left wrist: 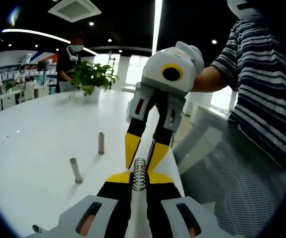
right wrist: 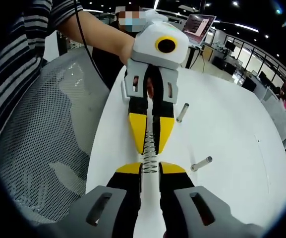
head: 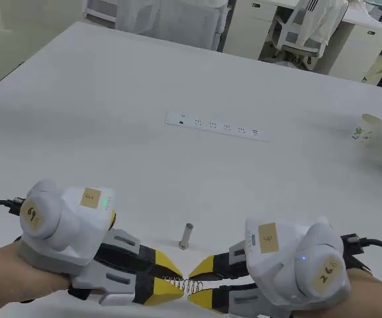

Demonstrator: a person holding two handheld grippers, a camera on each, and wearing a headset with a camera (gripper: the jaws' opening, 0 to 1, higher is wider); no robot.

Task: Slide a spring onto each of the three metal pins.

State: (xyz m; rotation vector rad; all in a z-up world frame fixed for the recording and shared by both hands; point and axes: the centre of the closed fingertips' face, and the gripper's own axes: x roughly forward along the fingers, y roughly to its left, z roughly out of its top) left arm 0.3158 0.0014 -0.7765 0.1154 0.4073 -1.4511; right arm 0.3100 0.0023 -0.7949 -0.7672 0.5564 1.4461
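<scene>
Yellow-tipped jaws of the left gripper (head: 173, 283) and the right gripper (head: 199, 285) each pinch one end of the spring (head: 188, 285), held between them over the near table (head: 111, 99) edge. A pin (head: 186, 236) stands just beyond.

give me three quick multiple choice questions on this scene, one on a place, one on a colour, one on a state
1. Where is the spring?
A on a pin
B between the two grippers' fingers
C beside the power strip

2. What colour are the fingertips?
A yellow
B red
C green

3. How is the pin in the head view?
A lying flat
B upright
C held in a gripper

1 B: it bridges the left gripper and right gripper.
2 A: yellow tips on both.
3 B: it stands on end on the table.
</scene>
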